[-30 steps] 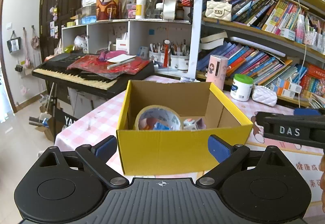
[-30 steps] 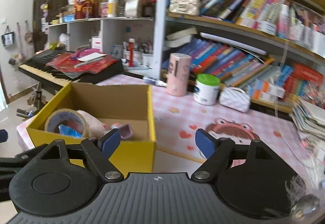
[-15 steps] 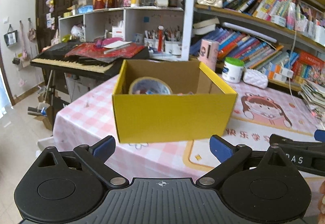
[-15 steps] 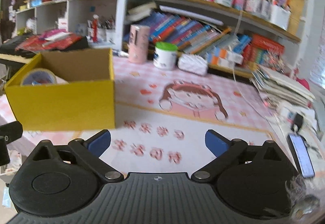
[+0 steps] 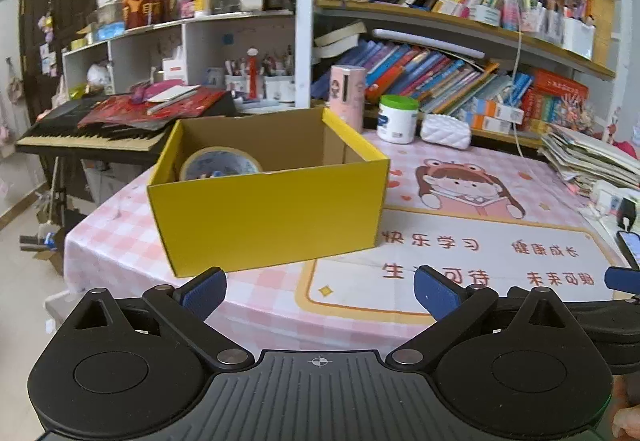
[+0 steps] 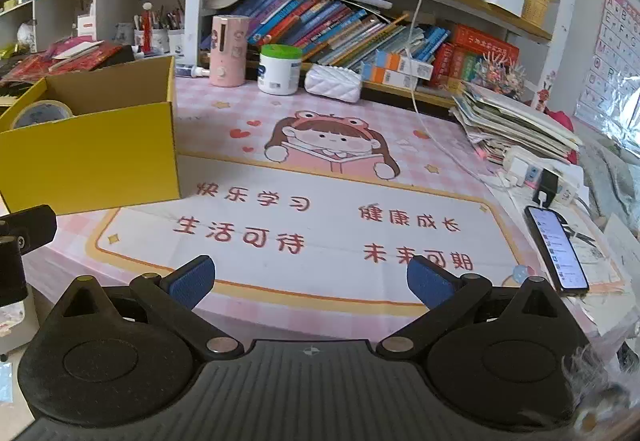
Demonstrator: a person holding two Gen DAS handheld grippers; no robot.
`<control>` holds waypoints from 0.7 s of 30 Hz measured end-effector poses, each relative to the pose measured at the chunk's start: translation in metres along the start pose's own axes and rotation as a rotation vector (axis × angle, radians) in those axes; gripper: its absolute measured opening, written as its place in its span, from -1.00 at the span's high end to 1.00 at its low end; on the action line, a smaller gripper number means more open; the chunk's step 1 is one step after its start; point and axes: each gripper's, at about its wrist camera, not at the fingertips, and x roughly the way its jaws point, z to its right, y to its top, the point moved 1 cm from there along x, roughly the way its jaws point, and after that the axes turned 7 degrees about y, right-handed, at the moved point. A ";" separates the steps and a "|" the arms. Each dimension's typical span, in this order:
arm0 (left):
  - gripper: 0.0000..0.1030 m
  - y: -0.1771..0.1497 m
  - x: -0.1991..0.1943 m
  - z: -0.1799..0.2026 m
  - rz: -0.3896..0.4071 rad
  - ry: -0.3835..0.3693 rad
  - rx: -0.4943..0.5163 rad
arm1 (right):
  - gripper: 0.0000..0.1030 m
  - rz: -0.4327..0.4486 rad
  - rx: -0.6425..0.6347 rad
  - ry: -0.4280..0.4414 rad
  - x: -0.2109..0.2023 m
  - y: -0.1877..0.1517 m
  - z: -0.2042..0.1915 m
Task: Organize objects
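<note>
A yellow cardboard box point(image 5: 268, 209) stands open on the pink checked table at the left; it also shows in the right wrist view point(image 6: 92, 157). A roll of tape point(image 5: 220, 163) leans inside it; other small items in it are mostly hidden. My left gripper point(image 5: 320, 291) is open and empty, held back from the box near the table's front edge. My right gripper point(image 6: 308, 279) is open and empty over the front of the cartoon desk mat point(image 6: 320, 209), to the right of the box.
A pink cylinder point(image 6: 228, 51), a white jar with a green lid point(image 6: 279, 69) and a white quilted pouch point(image 6: 334, 83) stand at the back. A phone point(image 6: 556, 249), cables and a stack of papers point(image 6: 516, 125) lie at the right. A keyboard point(image 5: 92, 135) is behind left.
Both grippers have pulled back from the box toward the table's front edge. The right gripper has also swung to the right, over the desk mat. Both stay open and empty.
</note>
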 end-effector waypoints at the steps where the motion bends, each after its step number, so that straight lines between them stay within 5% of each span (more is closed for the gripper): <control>1: -0.97 0.001 0.000 0.001 -0.001 -0.002 0.000 | -1.00 -0.001 -0.001 -0.003 0.000 -0.001 0.001; 21: -0.98 -0.003 0.006 0.040 -0.051 -0.020 -0.008 | -1.00 -0.049 -0.035 0.064 -0.002 -0.008 0.007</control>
